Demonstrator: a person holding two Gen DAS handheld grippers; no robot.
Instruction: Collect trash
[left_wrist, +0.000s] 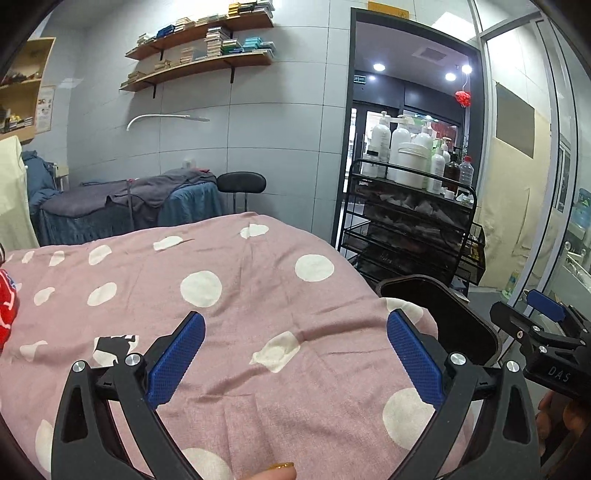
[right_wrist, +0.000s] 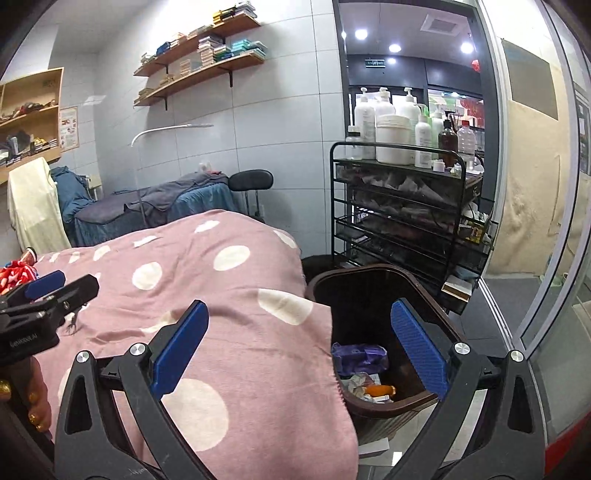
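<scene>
A dark brown trash bin (right_wrist: 417, 291) stands on the floor beside a bed under a pink polka-dot blanket (right_wrist: 229, 295). In it lie a purple wrapper (right_wrist: 360, 356), crumpled paper and an orange piece (right_wrist: 380, 389). My right gripper (right_wrist: 299, 350) is open and empty, held over the blanket edge and the bin. My left gripper (left_wrist: 295, 354) is open and empty above the blanket (left_wrist: 258, 295); the bin (left_wrist: 443, 306) shows at its right. A black-and-white scrap (left_wrist: 114, 345) lies on the blanket by the left finger. The right gripper also shows in the left wrist view (left_wrist: 546, 325).
A black wire cart (right_wrist: 406, 214) with white bottles stands behind the bin. A glass partition (right_wrist: 535, 221) runs along the right. A red patterned item (right_wrist: 16, 275) lies at the blanket's far left. Another bed (left_wrist: 122, 206) and a black stool (left_wrist: 242, 182) stand at the back.
</scene>
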